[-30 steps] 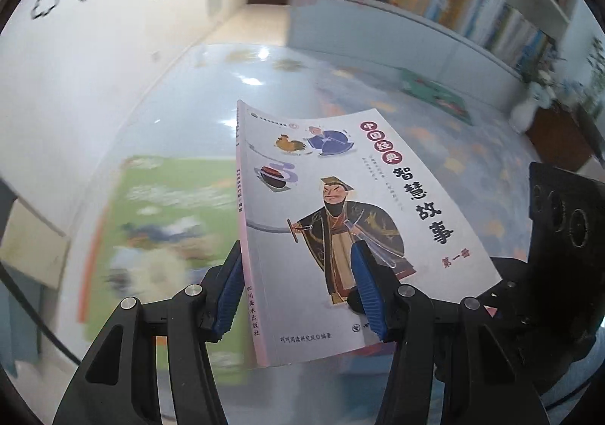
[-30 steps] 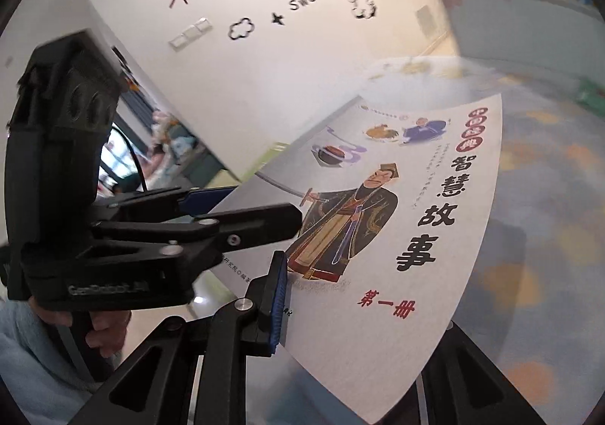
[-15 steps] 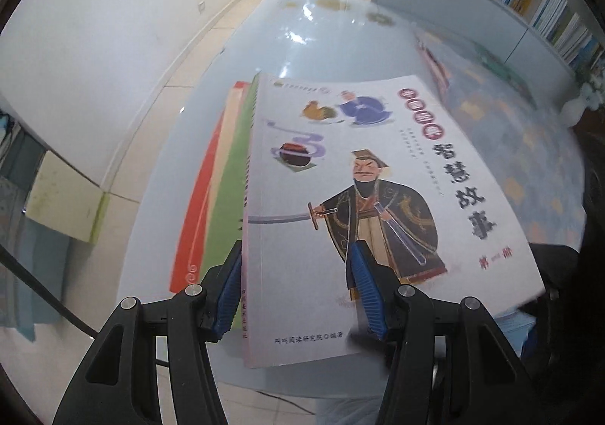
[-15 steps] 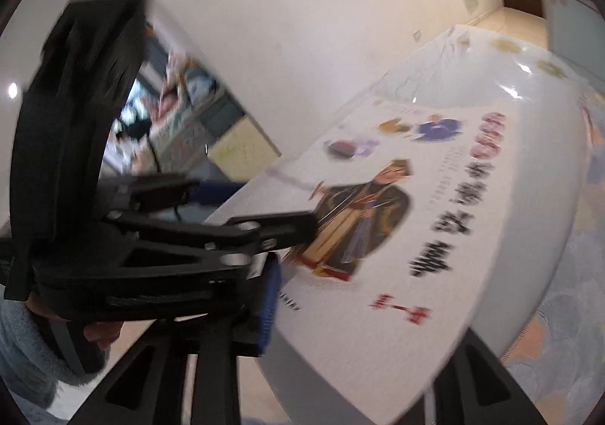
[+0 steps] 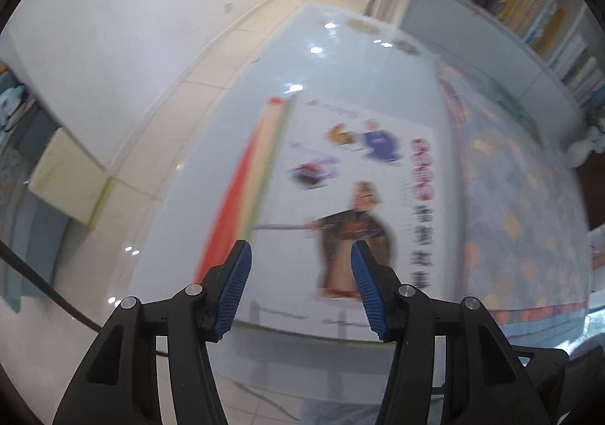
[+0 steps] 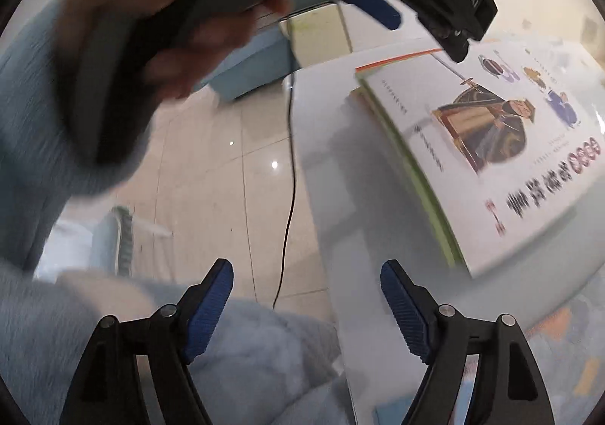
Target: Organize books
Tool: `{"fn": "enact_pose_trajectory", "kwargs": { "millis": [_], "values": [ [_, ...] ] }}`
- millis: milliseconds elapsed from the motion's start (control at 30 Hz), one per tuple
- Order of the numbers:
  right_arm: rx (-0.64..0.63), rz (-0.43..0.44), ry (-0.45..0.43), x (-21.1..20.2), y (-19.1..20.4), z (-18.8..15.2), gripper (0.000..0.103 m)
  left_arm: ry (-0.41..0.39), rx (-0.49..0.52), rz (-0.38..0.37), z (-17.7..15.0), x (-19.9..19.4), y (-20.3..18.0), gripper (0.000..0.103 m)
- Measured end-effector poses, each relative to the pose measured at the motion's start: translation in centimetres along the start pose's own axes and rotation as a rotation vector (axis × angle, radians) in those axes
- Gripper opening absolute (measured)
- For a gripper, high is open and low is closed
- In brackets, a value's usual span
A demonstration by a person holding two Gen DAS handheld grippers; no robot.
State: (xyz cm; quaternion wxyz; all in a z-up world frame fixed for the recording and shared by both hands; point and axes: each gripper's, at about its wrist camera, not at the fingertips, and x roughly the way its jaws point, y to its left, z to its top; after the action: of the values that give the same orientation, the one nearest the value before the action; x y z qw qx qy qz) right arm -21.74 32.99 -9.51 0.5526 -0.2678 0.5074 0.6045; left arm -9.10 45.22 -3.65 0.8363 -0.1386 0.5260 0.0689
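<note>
Open table beside the book stack

Bare table [image 6: 363, 205] near the books [image 6: 491, 145]; cable [image 6: 291, 160] hanging off its edge; patterned mat [image 5: 522, 221] alongside.

Both views bright, evenly lit. Ceiling-light glare spots on the glossy surface [image 5: 340, 58]. Heavy motion blur throughout; the book [image 5: 363, 198] is smeared. Fisheye bending, dark corners.

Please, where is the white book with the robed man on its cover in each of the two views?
Left wrist: the white book lies centre, just beyond the fingers, topmost on the stack.
Right wrist: upper right, cover upside down.
Shared landmark: the green book edge beneath its spine side.
</note>
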Motion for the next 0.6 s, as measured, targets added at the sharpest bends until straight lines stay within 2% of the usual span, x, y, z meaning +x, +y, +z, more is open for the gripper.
{"fn": "enact_pose_trajectory", "kwargs": {
  "millis": [133, 267, 400, 467, 500, 533, 567, 600],
  "values": [
    [0.042, -0.060, -0.077, -3.2, -1.1, -2.2, 0.080, -0.050, 0.029, -0.132, 1.1, -0.8, -4.1, 0.054],
    [0.241, -0.108, -0.193, -8.2, -4.4, -5.7, 0.083, -0.058, 0.071, -0.273, 2.4, -0.5, -10.1, 0.056],
    [0.457, -0.206, -0.341, -16.3, -7.4, -10.6, 0.083, -0.013, 0.150, -0.431, 4.1, -0.2, -16.6, 0.056],
    [0.543, -0.308, -0.442, -22.1, -8.0, -14.5, 0.085, -0.020, 0.244, -0.469, 5.5, -1.2, -20.2, 0.056],
    [0.591, -0.411, -0.502, -25.8, -7.5, -17.0, 0.085, -0.035, 0.279, -0.486, 6.3, -1.9, -21.5, 0.056],
    [0.617, -0.499, -0.536, -28.3, -6.4, -17.8, 0.085, -0.059, 0.317, -0.508, 7.1, -2.9, -23.0, 0.056],
    [0.652, -0.672, -0.587, -32.2, -5.2, -19.8, 0.085, -0.097, 0.355, -0.535, 8.2, -4.2, -24.7, 0.059],
    [0.666, -0.767, -0.615, -34.3, -5.1, -20.5, 0.086, -0.130, 0.382, -0.554, 8.9, -5.2, -25.8, 0.061]
  ]
}}
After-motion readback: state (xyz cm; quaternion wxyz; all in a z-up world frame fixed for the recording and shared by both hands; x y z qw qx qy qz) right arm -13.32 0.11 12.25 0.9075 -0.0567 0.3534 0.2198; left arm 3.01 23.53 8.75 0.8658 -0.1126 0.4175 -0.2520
